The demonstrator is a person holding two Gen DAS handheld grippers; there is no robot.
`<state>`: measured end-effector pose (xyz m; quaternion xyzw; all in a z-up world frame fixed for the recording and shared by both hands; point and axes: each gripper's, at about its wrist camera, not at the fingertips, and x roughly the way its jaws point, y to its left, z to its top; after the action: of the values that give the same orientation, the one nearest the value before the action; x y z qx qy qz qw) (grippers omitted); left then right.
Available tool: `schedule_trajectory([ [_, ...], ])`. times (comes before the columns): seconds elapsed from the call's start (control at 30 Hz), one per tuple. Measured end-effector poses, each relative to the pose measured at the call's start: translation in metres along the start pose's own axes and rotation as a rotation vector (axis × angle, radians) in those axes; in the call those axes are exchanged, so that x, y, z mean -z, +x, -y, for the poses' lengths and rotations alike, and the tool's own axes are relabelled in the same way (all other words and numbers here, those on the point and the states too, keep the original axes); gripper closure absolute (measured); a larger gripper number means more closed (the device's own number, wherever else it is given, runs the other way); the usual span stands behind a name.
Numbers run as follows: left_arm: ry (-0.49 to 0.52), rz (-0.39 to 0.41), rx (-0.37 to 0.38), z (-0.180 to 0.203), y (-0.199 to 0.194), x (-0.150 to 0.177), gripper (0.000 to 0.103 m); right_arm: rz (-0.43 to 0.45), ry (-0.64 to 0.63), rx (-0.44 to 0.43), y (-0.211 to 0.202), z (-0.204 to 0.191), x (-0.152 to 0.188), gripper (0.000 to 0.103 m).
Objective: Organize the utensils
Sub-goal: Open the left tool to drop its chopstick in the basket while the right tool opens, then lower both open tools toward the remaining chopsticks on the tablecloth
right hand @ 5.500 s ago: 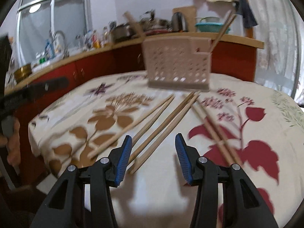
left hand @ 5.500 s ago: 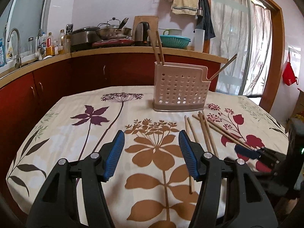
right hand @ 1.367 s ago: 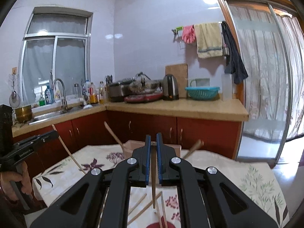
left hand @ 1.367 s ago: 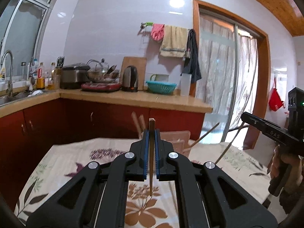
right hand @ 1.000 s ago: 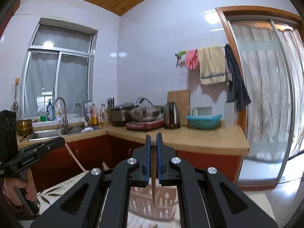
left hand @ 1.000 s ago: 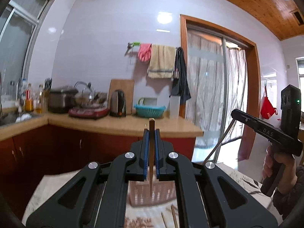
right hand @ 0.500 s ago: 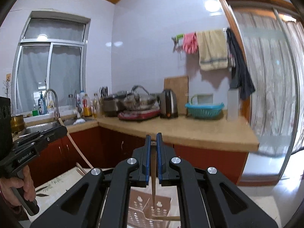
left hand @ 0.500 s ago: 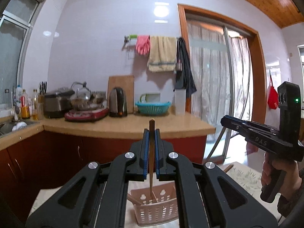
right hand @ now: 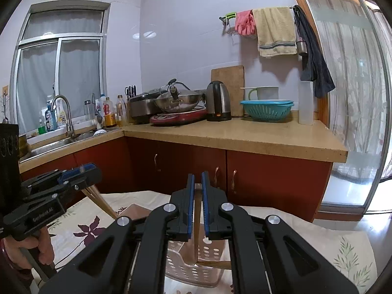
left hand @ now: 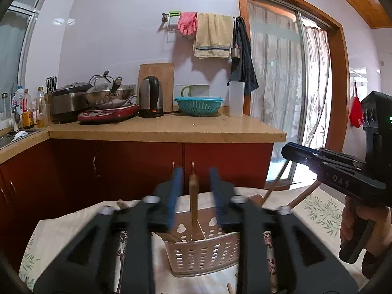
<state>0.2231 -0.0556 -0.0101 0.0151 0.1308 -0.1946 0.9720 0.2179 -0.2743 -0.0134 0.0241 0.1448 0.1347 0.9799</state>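
Evidently light, stiff and smooth, each slim wooden chopstick (left hand: 193,203) (right hand: 196,230) stands tip-down in the perforated beige plastic holder (left hand: 203,252) mid-surface; grip near its top, as the left tongs (left hand: 194,194) are opening clear of theirs and the right tongs (right hand: 198,208) are just beginning to loosen.

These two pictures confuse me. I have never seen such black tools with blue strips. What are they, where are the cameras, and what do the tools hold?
A person holds one hand-held two-finger gripper in each hand; each carries a camera looking forward along its fingers. The left view shows the left gripper, with the right one at its side; the right view shows the right gripper. Below both, a pale perforated plastic utensil basket stands on the table with the flowered cloth. An upright wooden chopstick stands between the left gripper's blue pads, which are opening and no longer press it. Another wooden chopstick sits between the right pads, also starting to open, its tip in the basket.
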Motion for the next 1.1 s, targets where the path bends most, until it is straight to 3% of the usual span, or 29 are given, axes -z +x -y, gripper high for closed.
schedule_trajectory([
  [0.07, -0.006, 0.013, 0.003, -0.001, -0.008, -0.002, 0.060, 0.017, 0.003, 0.005, -0.006, 0.001, -0.003, 0.073],
  [0.1, -0.006, 0.022, 0.002, -0.001, -0.013, -0.003, 0.059, 0.029, 0.004, 0.009, -0.012, 0.001, -0.004, 0.070],
  [0.27, -0.020, 0.054, -0.001, 0.000, -0.040, -0.007, 0.047, 0.079, -0.004, 0.016, -0.047, -0.002, -0.009, 0.066],
  [0.43, -0.049, 0.044, 0.004, 0.005, -0.071, 0.007, 0.045, 0.081, -0.002, 0.027, -0.080, -0.003, 0.005, 0.066],
  [0.63, -0.065, -0.022, -0.007, 0.016, -0.095, 0.045, 0.045, -0.001, 0.004, 0.060, -0.105, 0.003, 0.059, 0.066],
  [0.87, -0.076, -0.136, -0.034, 0.026, -0.103, 0.100, 0.045, -0.169, 0.044, 0.076, -0.115, 0.012, 0.149, 0.066],
  [1.1, -0.093, -0.237, -0.064, 0.029, -0.110, 0.146, 0.045, -0.275, 0.075, 0.095, -0.125, 0.015, 0.208, 0.067],
])
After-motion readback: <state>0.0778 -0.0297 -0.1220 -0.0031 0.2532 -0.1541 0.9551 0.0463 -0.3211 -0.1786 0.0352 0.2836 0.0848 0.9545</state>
